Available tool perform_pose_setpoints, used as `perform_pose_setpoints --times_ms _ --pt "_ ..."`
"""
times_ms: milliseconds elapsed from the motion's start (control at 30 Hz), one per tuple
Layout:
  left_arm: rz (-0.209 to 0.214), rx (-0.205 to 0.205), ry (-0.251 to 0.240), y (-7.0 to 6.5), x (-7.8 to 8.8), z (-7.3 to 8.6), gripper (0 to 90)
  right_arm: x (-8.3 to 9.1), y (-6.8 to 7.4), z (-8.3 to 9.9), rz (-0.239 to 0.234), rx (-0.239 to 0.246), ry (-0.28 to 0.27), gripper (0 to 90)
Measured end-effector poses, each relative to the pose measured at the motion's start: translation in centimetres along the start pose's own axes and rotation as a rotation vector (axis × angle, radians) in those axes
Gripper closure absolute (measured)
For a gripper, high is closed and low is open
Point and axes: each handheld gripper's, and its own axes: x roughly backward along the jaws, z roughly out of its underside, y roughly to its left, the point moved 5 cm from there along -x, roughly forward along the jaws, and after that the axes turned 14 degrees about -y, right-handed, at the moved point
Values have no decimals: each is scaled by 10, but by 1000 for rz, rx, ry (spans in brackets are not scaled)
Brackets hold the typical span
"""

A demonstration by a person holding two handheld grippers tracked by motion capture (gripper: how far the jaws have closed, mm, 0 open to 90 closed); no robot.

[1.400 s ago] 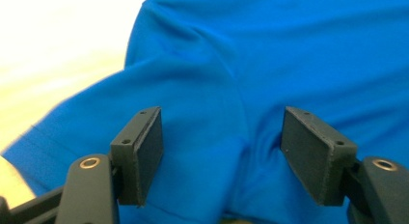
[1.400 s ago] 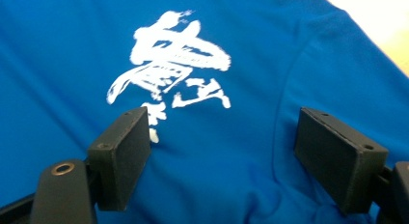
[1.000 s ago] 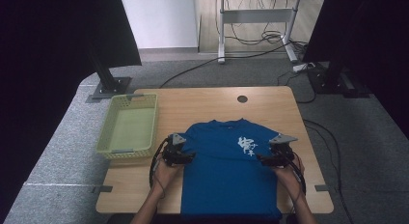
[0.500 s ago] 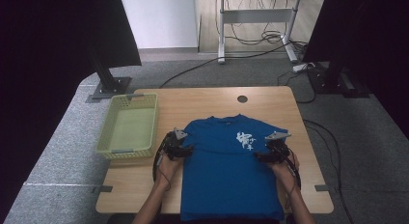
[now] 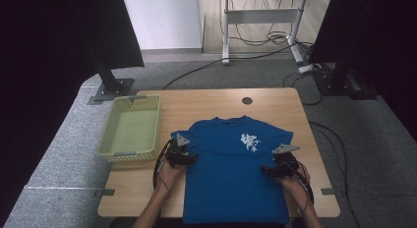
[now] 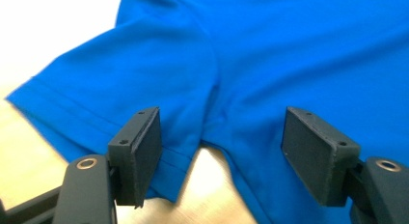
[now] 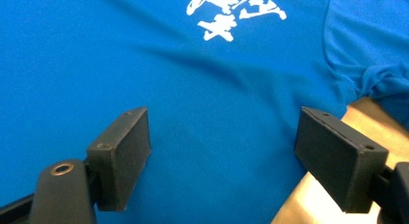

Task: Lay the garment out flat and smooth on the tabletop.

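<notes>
A blue T-shirt [image 5: 231,184] with a white chest print [image 5: 249,141] lies flat, face up, on the wooden table [image 5: 275,107], its hem at the near edge. My left gripper [image 5: 191,158] stands open at the shirt's left armpit. In the left gripper view its jaws [image 6: 219,132] straddle the sleeve's lower edge and side seam without pressing on the cloth, and they have just been opening a little. My right gripper [image 5: 268,169] is open over the shirt's right side. Blue cloth [image 7: 193,89] lies under its open jaws [image 7: 224,132], below the print.
A pale green basket [image 5: 156,125] sits on the table's left part, close to the left sleeve. A round cable hole [image 5: 247,100] is at the table's far edge. Black stands and cables cover the floor beyond.
My left gripper has shifted slightly in toward the shirt's left sleeve. The right gripper and the shirt look the same as before.
</notes>
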Motion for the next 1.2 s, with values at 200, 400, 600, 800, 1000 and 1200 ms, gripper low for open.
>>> perform_pose_setpoints --times_ms 200,400,600,800,1000,1200 --pt "43 24 25 -5 25 10 298 6 3 -1 9 -12 -26 194" --pt "70 -11 16 -19 38 15 290 14 11 9 -6 10 -6 175" --pt "114 -12 2 -33 47 15 278 29 14 13 30 -1 -27 177" --pt "115 -53 33 -41 50 25 275 24 19 14 5 12 -10 170" --pt "134 -22 36 -42 58 31 251 27 25 19 1 -5 -10 153" --pt "141 -15 36 -39 54 28 219 29 24 20 -4 -15 -25 153"
